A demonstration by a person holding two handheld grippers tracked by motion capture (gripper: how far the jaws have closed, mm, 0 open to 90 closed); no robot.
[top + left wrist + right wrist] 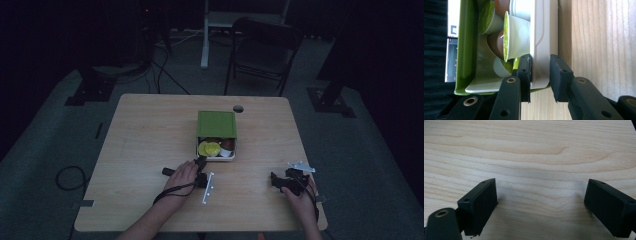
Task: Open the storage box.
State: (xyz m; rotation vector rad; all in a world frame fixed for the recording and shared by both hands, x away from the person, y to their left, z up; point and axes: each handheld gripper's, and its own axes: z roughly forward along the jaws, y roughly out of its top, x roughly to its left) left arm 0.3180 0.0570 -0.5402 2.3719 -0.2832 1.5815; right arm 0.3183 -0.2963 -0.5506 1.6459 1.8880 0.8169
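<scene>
The left gripper [540, 75] is seen in its own view with its jaws closed on the near wall of a white tray [544, 37]: one pad is set inside the tray, against the wall's inner face, and the other stands at the outer face, where a thin gap may remain, so full contact on that side cannot be told for certain. In the high view the left gripper [201, 162] is held at the tray's [220, 157] near left corner by the person's left hand [182, 176].

The tray is partly covered by a green lid [216, 124], which lies over its far part. Inside the tray several small capsules are held: white cups with yellow-green foil tops [516, 37], and brown ones [496, 43] between them. In the high view the yellow-green tops [209, 148] are seen at the tray's open near end.

The right gripper [541, 207] is shown with its jaws spread wide and nothing between them; bare wooden worktop [536, 152] is seen beyond the pads. In the high view the right gripper [281, 181] is held low over the worktop [150, 135] by the right hand [300, 197], well apart from the tray, to its right and nearer the person.
</scene>
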